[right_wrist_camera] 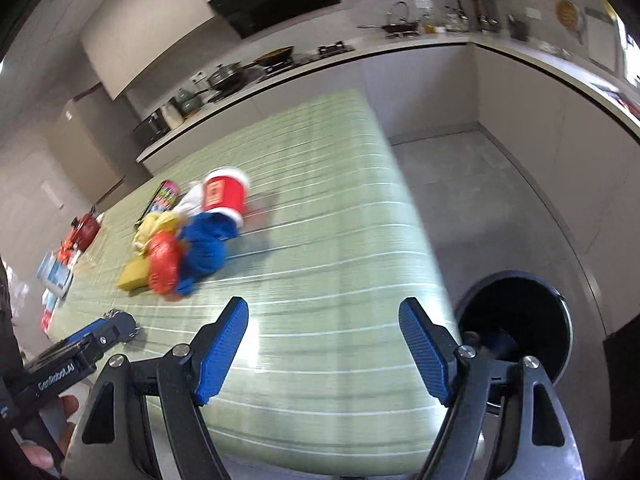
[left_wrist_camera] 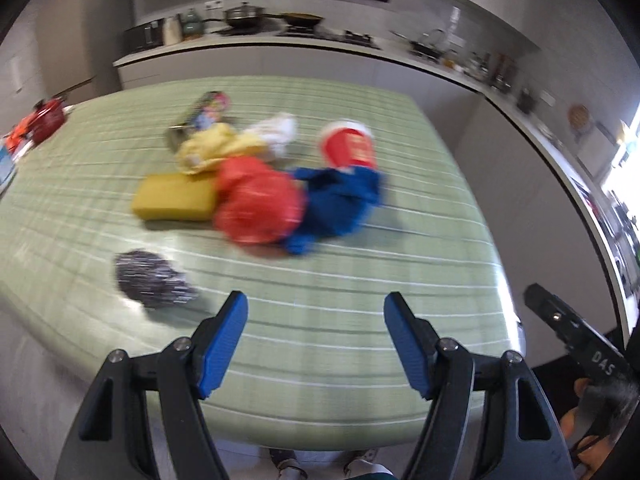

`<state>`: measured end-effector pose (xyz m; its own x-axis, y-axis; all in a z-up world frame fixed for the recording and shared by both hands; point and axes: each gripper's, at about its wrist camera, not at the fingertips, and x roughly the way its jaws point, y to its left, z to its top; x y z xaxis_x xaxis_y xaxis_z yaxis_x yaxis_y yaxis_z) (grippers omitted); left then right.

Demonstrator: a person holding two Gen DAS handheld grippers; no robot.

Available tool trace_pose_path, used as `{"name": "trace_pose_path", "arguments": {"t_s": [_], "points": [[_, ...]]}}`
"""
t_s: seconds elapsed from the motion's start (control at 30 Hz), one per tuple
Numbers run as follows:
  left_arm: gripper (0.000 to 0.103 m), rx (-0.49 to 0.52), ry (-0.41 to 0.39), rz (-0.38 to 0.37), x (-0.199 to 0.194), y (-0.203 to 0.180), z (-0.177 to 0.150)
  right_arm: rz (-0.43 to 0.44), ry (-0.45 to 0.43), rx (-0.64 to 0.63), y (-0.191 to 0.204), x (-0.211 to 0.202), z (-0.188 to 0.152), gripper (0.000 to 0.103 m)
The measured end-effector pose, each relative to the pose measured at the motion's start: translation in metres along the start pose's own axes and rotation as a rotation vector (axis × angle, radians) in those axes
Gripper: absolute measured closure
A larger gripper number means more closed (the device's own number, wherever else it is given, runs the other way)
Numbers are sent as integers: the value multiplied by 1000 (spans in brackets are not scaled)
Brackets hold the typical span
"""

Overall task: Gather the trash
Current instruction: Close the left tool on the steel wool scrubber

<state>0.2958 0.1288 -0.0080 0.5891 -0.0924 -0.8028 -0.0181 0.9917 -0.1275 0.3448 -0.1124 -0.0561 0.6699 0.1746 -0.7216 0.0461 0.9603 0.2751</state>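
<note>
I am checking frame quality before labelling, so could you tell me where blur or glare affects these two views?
Left wrist view: motion blur smears the crumpled red plastic bag and blue cloth; the open left gripper stays sharp. Right wrist view: the green striped tablecloth streaks with blur, with white glare between the open right gripper fingers.

Left tongs gape over the green striped counter, holding nothing. Ahead, blurred, a red bag touches a blue cloth and a yellow sponge.
</note>
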Motion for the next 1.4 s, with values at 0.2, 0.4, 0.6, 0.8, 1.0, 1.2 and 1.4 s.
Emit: {"name": "trace_pose_path", "arguments": {"t_s": [0.2,0.4,0.6,0.8,1.0,1.2,1.4], "points": [[31,-96,-13,44,2,55,9,32,8,-62,33,16,13,24],[31,-152,-35,139,-1,90,18,131,10,-101,57,45,30,24],[31,-194,-17,182,1,117,20,190,50,-143,89,69,29,24],[31,-184,15,161,3,142,19,193,69,-177,123,80,18,24],[31,-83,100,32,21,148,13,134,53,-86,142,82,5,24],[31,62,146,-51,40,146,10,57,32,-20,158,76,-17,24],[31,147,181,-79,72,141,15,-12,22,37,157,70,-29,24]]}}
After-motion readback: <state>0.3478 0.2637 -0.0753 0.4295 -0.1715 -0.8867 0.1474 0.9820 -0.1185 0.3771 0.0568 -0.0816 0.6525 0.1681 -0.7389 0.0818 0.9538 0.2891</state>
